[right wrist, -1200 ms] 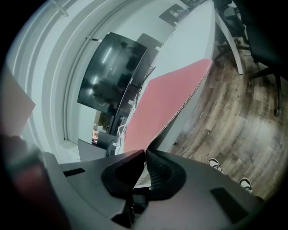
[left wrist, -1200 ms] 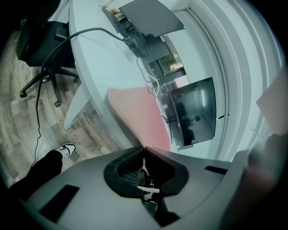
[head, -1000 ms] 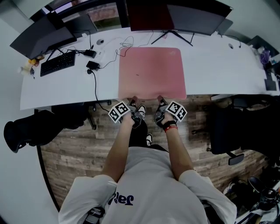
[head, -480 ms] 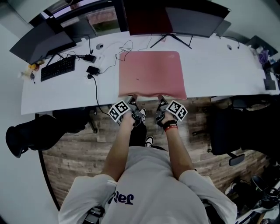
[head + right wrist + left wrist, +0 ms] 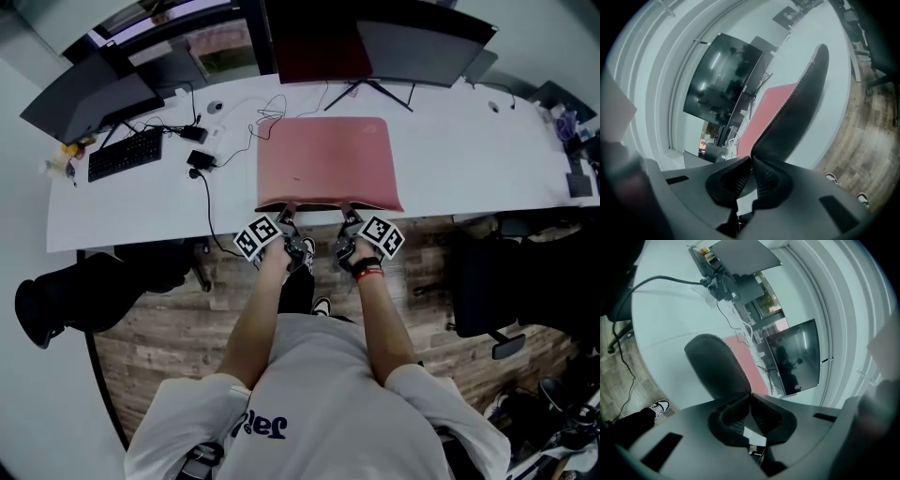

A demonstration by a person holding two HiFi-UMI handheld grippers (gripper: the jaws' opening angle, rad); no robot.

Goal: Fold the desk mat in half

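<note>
1. The pink rectangular desk mat lies on the long white desk. Its 6 o'clock edge is raised off the desktop, and the dark stitched underside shows in both gripper views.
2. The left gripper has its jaws almost together, pinching that raised hem at about 7 o'clock of the mat. The right gripper pinches the same hem in the same way at about 5 o'clock.
3. Each bite takes only the very edge, so a quick pull could probably drag the hem out of one pair of jaws.
4. Both grips sit inboard of the corners, the right-hand corner farthest out. Those corners may droop and crease the fold.
5. If one hand travels ahead of the other, the halves likely land askew.
6. Loose thin cables lie just beside the mat's 11 o'clock corner, and the black monitor stand legs spread at 12 o'clock. The carried edge could snag on them.
</note>
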